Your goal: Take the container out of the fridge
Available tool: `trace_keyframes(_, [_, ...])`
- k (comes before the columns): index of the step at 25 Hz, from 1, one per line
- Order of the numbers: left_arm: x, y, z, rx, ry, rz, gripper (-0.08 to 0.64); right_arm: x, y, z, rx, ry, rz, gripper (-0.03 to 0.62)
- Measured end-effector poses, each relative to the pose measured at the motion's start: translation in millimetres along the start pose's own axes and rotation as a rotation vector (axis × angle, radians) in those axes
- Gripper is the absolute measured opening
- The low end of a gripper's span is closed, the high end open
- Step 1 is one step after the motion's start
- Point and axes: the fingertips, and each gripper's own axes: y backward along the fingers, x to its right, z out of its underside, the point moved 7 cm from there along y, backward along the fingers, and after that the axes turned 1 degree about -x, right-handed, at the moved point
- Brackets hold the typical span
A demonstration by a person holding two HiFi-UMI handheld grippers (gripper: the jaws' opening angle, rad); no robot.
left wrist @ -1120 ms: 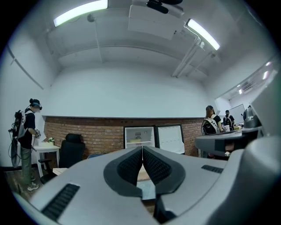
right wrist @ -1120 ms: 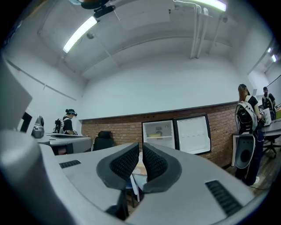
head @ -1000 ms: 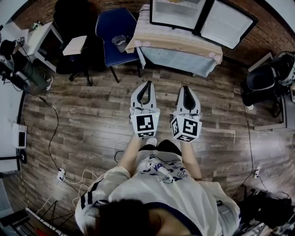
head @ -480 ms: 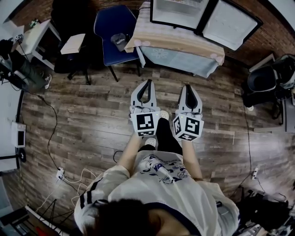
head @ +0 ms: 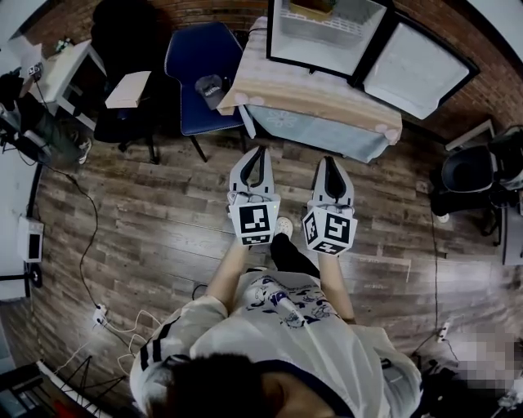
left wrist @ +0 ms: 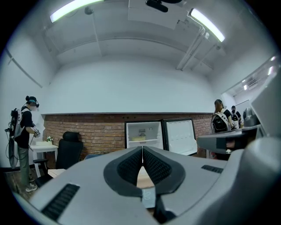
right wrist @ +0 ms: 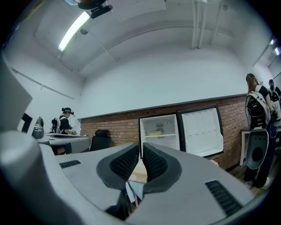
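Note:
The small fridge (head: 327,28) stands open on a cloth-covered table (head: 310,86) ahead of me, its door (head: 417,57) swung to the right. A shallow yellowish container (head: 312,8) sits on the fridge's shelf; it also shows as the container (left wrist: 138,138) in the left gripper view and the container (right wrist: 154,132) in the right gripper view. My left gripper (head: 261,148) and right gripper (head: 329,157) are held side by side over the wooden floor, well short of the table. Both are shut with nothing in them, as the left gripper (left wrist: 142,149) and right gripper (right wrist: 141,147) show in their own views.
A blue chair (head: 200,65) stands just left of the table, with a black office chair (head: 122,49) and a white desk (head: 61,69) further left. Cables (head: 90,245) trail on the floor at left. Another black chair (head: 474,167) is at right. A person (left wrist: 24,132) stands far left, others (left wrist: 219,121) at right.
I have stepped forward toward the fridge, so more of its open inside and the container now show at the top. Both grippers stay shut and side by side.

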Motion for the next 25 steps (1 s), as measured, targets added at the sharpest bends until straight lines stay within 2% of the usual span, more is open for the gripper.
trace_keyframes(13, [8.4, -153.4, -20.6, 0.009, 0.001, -0.060, 0.020, 71.4, -148.7, -22.0, -0.007, -0.009, -0.088, 0.048])
trace_keyframes(18, [7.1, -188.2, -19.4, 0.001, 0.000, -0.081, 0.020, 82.4, -187.1, -22.6, -0.017, 0.000, -0.131, 0.048])
trace_keyframes(25, [2.5, -224.1, -15.8, -0.032, 0.003, -0.089, 0.020, 97.1, -223.2, -19.5, -0.052, -0.021, -0.149, 0.048])
